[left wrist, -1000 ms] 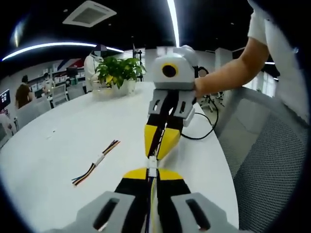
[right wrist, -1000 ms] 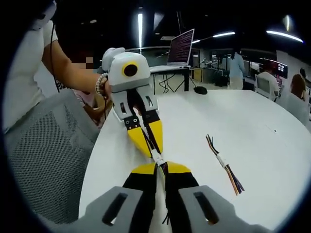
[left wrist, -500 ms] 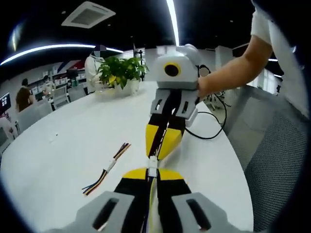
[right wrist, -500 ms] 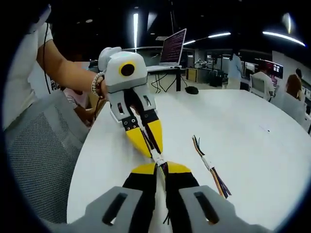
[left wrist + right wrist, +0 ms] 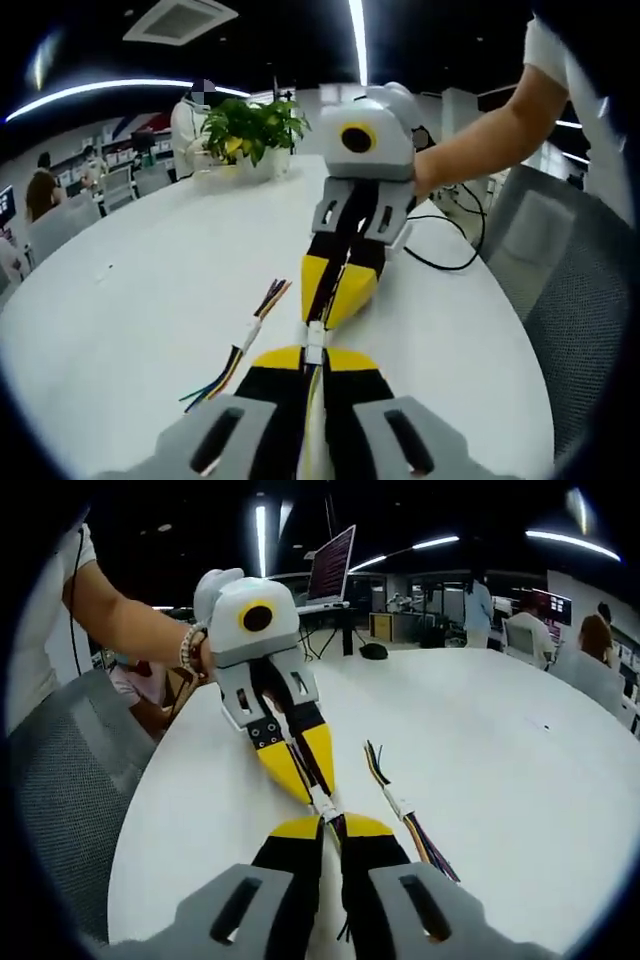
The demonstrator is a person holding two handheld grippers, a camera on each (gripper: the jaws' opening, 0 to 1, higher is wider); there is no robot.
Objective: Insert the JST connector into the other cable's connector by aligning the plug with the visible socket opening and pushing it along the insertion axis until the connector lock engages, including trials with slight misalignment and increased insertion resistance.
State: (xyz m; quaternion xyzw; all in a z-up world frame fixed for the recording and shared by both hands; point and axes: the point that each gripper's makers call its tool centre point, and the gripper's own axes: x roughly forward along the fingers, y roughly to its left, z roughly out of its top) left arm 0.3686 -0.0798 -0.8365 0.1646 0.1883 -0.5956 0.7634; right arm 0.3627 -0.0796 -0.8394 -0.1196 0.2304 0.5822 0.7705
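My left gripper (image 5: pixel 314 357) and right gripper (image 5: pixel 331 827), each clenched on its cable end, hold the white connectors (image 5: pixel 315 334) tip to tip above the table (image 5: pixel 150 270), seemingly mated, lock unconfirmed.

Grippers tip to tip above the table

The connector (image 5: pixel 315 334) sits between both grippers' tips; a spare cable (image 5: pixel 243 343) lies on the table (image 5: pixel 150 290), left of the left gripper (image 5: pixel 314 362).

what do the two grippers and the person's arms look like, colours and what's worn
Both grippers match: the left gripper and right gripper have tapered fingers, yellow at the tips and black behind, on grey slotted mounts. Each has a rounded white-grey housing with a yellow ring around a dark lens. The person wears a white short-sleeved top and a beaded bracelet. A black cable trails behind the right gripper.
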